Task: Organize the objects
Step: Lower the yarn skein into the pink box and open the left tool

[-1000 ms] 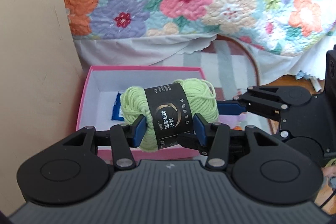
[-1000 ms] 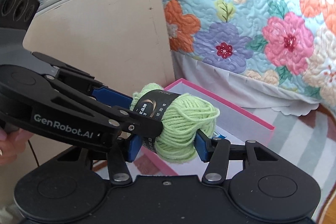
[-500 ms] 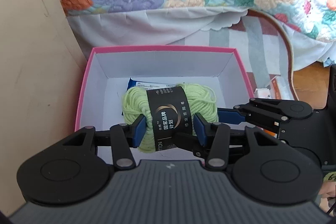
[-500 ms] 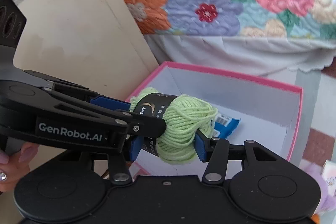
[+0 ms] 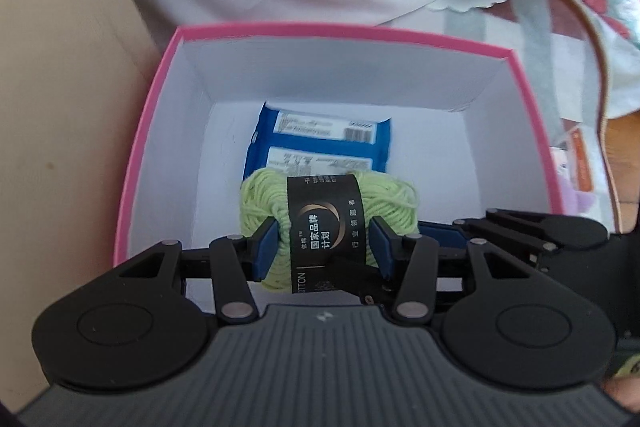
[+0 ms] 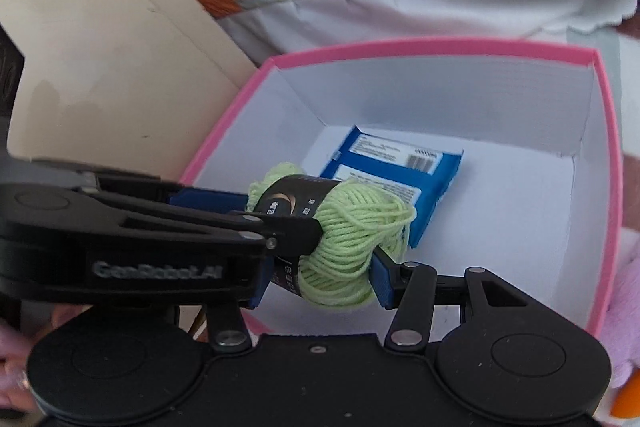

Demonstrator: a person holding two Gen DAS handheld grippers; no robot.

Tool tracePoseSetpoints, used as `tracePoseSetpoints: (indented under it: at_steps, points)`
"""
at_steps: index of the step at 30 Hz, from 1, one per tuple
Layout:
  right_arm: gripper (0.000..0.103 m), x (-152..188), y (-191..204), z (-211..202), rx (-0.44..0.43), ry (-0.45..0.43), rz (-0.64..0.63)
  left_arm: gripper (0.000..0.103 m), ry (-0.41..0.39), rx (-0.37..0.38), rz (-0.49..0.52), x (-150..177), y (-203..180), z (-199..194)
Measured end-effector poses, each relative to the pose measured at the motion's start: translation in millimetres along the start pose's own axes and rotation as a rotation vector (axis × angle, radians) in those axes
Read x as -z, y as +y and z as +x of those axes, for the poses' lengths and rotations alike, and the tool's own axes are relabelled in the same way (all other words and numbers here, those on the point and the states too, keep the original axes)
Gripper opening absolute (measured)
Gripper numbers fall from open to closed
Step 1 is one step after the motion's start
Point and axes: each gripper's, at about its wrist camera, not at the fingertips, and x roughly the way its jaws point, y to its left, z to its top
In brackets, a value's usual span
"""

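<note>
**Yarn over the box, gripped twice**

One green yarn ball [image 5: 328, 223], clamped by both the left gripper [image 5: 324, 247] and the right gripper [image 6: 320, 267], hangs above one open pink box [image 5: 344, 31]. One blue packet [image 5: 320, 143] lies on the box floor, behind the yarn.

Both tongs, the left tongs [image 5: 324, 247] and the right tongs [image 6: 320, 267], have sunk with the light green yarn ball with a black paper band [image 5: 328, 223] from above the near wall into the pink cardboard box with a white inside [image 5: 340, 79], just over the blue plastic packet [image 5: 320, 143], now mostly uncovered.
</note>
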Motion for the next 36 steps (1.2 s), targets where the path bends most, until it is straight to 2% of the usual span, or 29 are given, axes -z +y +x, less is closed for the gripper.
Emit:
tracePoseSetpoints:
  at_steps: [4, 9, 14, 17, 21, 23, 32, 34, 36]
  points:
    - [0.056, 5.9, -9.7, 7.9, -0.046, 0.043, 0.077, 0.048, 0.028, -0.032, -0.005, 6.2, 3.4, 10.4]
    - [0.058, 6.8, -5.5, 8.9, -0.035, 0.033, 0.069, 0.048, 0.02, -0.046, -0.032, 10.3, 4.5, 13.9]
    - [0.059, 5.5, -1.5, 7.4, 0.005, 0.032, 0.002, 0.048, -0.039, -0.1, 0.001, 13.8, -5.9, 18.2]
    - [0.059, 6.8, 0.7, -0.5, 0.015, 0.022, -0.043, 0.049, -0.054, -0.112, 0.021, 15.4, -7.1, 21.0]
    - [0.062, 9.5, 0.2, -19.2, -0.007, 0.003, -0.03, 0.051, -0.08, -0.123, 0.012, 19.3, -7.8, 23.1]
    - [0.065, 13.0, 4.9, -26.6, 0.02, -0.021, -0.065, 0.052, -0.092, -0.131, 0.012, 20.6, -8.8, 22.8]
    - [0.065, 11.3, 28.2, -63.6, 0.116, -0.054, -0.237, 0.054, -0.108, -0.132, -0.019, 20.6, -9.3, -14.8]
    - [0.065, 13.4, 33.4, -72.2, 0.124, -0.056, -0.271, 0.056, -0.115, -0.104, -0.021, 21.6, -10.9, -27.0]
    - [0.065, 17.3, 39.3, -82.8, 0.132, -0.051, -0.294, 0.063, -0.119, -0.09, -0.005, 24.8, -14.8, -39.8]
